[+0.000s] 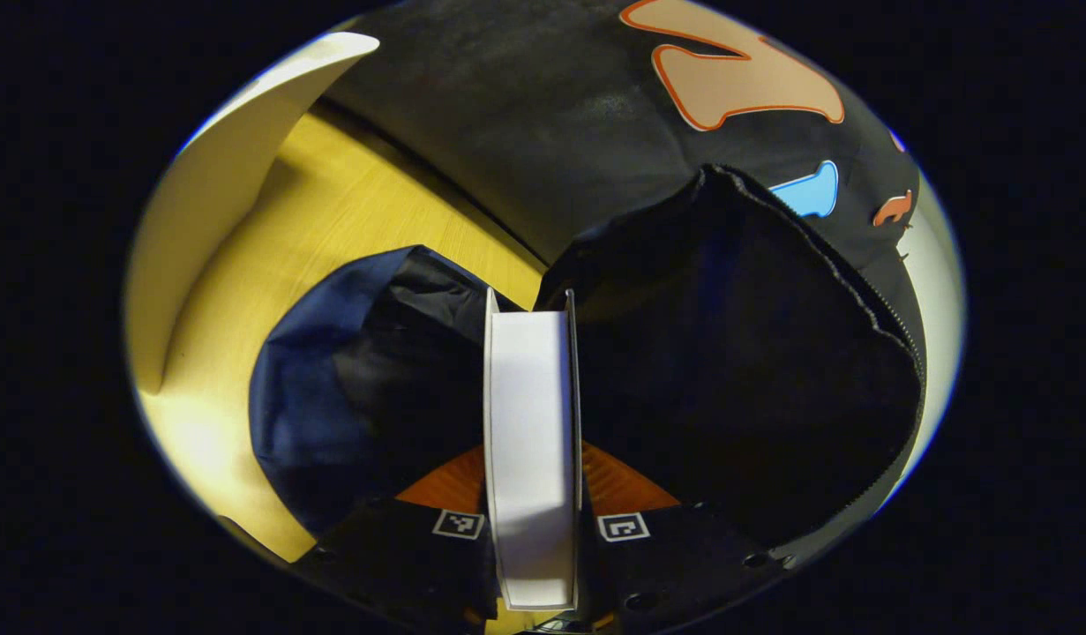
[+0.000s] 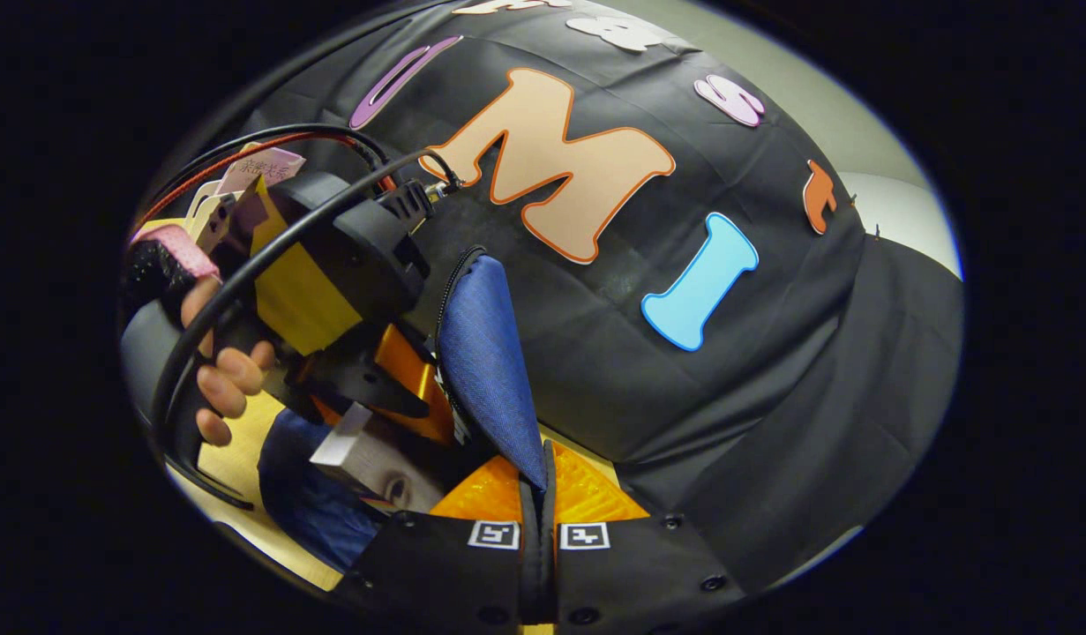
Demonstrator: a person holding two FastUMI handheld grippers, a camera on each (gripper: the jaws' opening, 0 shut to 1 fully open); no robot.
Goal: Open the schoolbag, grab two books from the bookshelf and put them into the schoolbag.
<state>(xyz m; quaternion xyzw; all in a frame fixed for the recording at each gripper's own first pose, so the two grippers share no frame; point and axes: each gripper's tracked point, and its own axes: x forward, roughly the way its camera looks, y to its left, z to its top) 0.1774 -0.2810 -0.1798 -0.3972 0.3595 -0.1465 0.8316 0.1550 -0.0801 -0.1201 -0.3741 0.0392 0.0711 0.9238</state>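
Observation:
My left gripper [image 1: 534, 494] is shut on a book [image 1: 532, 441], held edge-on with its white page block facing me, right over the open mouth of the dark blue schoolbag [image 1: 322, 388]. The bag's black flap [image 1: 754, 353], zip along its rim, stands up on the right. In the right gripper view my right gripper [image 2: 540, 494] is shut on the edge of that blue flap [image 2: 485, 353] and holds it upright. To its left, the left gripper [image 2: 393, 397] angles the book [image 2: 366, 454] down into the bag [image 2: 304, 503].
The bag lies on a yellow wooden table [image 1: 331, 212]. A white shelf panel [image 1: 216, 203] stands at the far left. A hand [image 2: 225, 370] and cables [image 2: 269, 238] come with the left gripper. The black cloth wall [image 2: 728, 370] is close behind the bag.

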